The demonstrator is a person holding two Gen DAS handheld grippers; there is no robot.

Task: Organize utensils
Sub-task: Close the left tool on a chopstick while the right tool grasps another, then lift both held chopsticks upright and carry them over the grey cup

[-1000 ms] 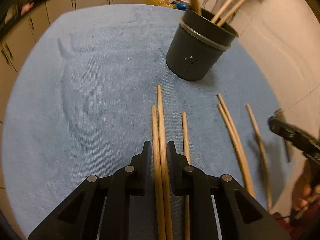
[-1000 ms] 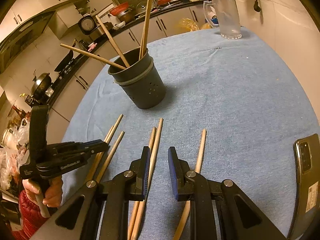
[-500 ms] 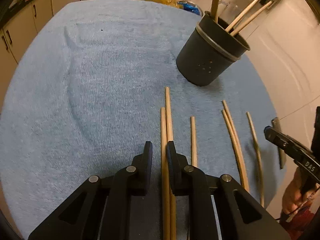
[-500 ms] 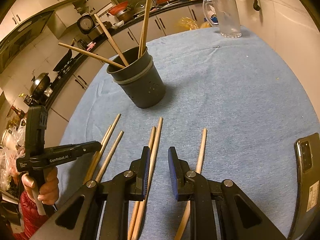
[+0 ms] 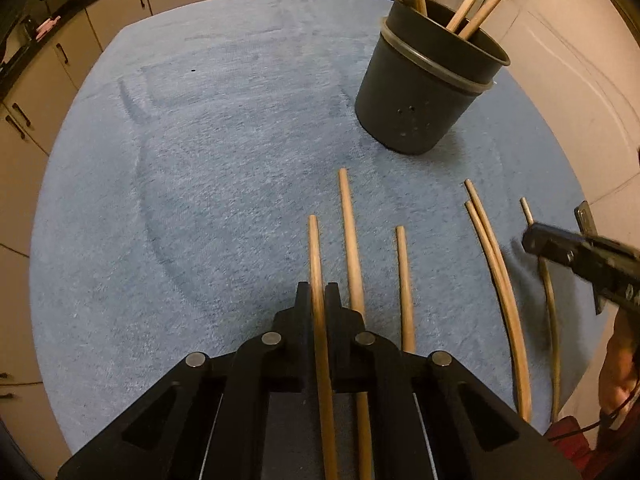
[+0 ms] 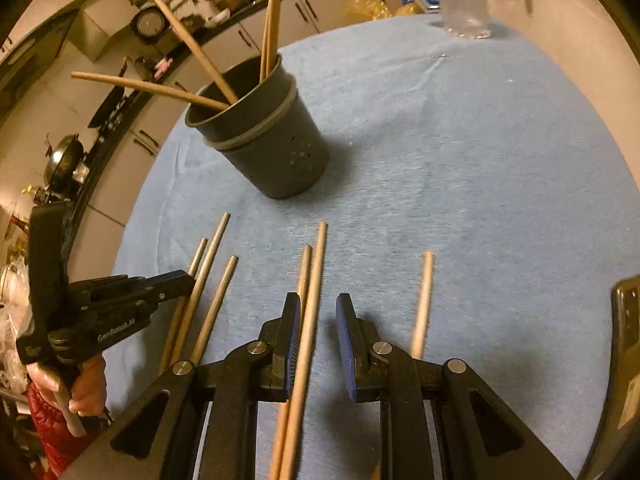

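Wooden chopstick [image 5: 316,264], light, stiff and smooth, sits pinched near mid-length in the left claw [image 5: 318,300] over the blue-clothed table [image 5: 200,200]. The right claw [image 6: 318,312] gapes, straddling a chopstick pair [image 6: 312,280], short of the cup [image 6: 272,152].

Both wrist cameras look forward and downward, close above the blue cloth-covered table [image 5: 208,168], toward the dark grey cylindrical holder [image 5: 424,92] [image 6: 276,148]. The left view sits left of it, the right view right; both share it.
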